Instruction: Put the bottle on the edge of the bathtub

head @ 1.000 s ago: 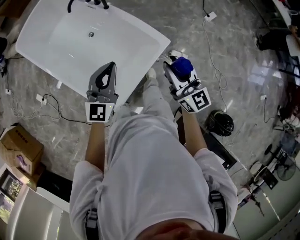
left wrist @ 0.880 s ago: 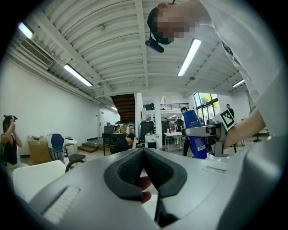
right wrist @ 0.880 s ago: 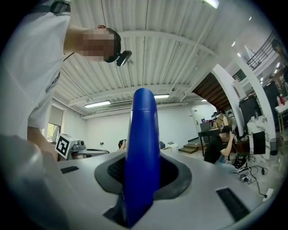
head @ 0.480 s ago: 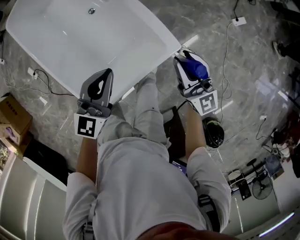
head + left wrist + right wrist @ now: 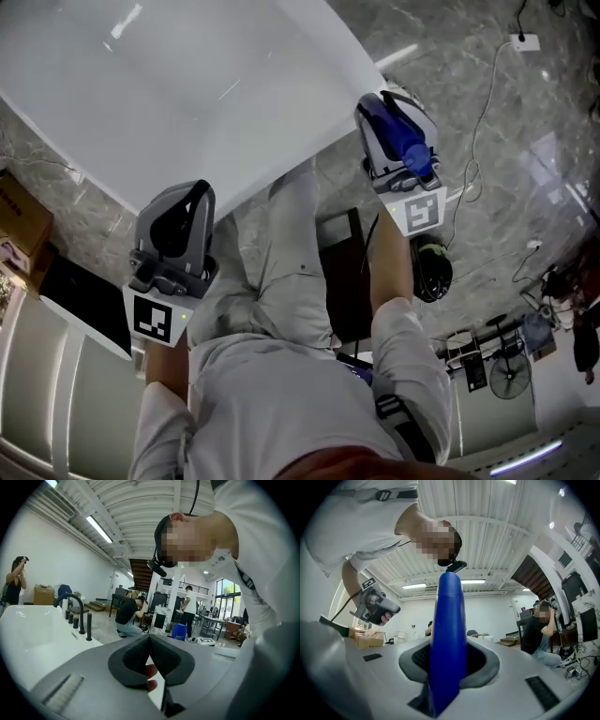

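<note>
The right hand-held gripper (image 5: pixel 392 114) is clamped on the blue bottle (image 5: pixel 405 142). In the right gripper view the bottle (image 5: pixel 447 634) runs lengthwise between the jaws, with its broad end low toward the camera and its narrowing end pointing away. The left hand-held gripper (image 5: pixel 192 199) carries nothing. In the left gripper view its jaws are pressed together, and only the person's fingers (image 5: pixel 151 671) show through the gap behind them.

From the head view the bottle hangs over the stone floor (image 5: pixel 469 131), just beside the near corner of the white bathtub (image 5: pixel 187 84) and not yet over its rim. The left hand-held gripper sits below that same near edge.

The step in hand looks like the carry to the rim. To do it well, the bottle should come across until it is squarely above the flat ledge, away from the corner. It could fall either way, onto the floor on one side or into the basin on the other. Because it is gripped lengthwise, the wrist will likely need to tip so that the bottle's broad end meets the ledge. The jaws should part only once it rests steady.

Farther off, the black tap (image 5: pixel 70 606) stands on the far rim, and a dark helmet (image 5: pixel 433 270) lies on the floor.
</note>
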`<state>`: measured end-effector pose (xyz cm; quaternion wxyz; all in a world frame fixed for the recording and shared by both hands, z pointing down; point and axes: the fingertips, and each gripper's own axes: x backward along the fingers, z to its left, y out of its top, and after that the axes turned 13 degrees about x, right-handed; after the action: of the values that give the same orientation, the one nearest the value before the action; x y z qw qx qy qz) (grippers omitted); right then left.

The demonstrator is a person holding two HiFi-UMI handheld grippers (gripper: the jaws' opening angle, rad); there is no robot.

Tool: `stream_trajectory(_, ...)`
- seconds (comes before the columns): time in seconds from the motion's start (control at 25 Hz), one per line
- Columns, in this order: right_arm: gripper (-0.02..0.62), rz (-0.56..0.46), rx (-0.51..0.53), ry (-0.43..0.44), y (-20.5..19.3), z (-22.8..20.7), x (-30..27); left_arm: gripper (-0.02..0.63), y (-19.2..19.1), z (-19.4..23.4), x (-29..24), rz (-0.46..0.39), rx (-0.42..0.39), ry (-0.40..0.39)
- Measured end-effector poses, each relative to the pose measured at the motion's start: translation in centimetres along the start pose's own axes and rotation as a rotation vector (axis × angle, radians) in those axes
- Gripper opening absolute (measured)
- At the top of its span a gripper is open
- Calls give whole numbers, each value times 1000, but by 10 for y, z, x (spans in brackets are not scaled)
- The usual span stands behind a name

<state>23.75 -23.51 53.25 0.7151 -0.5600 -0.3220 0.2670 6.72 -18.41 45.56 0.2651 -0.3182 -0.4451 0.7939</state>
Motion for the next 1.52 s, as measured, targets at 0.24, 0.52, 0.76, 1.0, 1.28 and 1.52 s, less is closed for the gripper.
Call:
stream_trajectory(0.24,114,13,46,46,-62,3,7,-2,-29,10,-1,9,7,20)
stream_trajectory(0.52,115,15,1,39,-96,5,12,-2,-47,5,5,-3,28,34)
stream_trajectory(0.76,117,21,5,42,-104,5,8,-2,-49,5,13,-1,29,39)
stream_trajectory(1.0,118,54,5,34,-108,6,14,-2,-50,4,16,-3,35,33)
stream_trajectory(1.28,143,103,39,50,-116,7,12,-1,-42,7,9,-8,25,17)
stream_trajectory(1.52,155,122,50,47,-116,9,15,-1,-41,4,8,-5,18,-3)
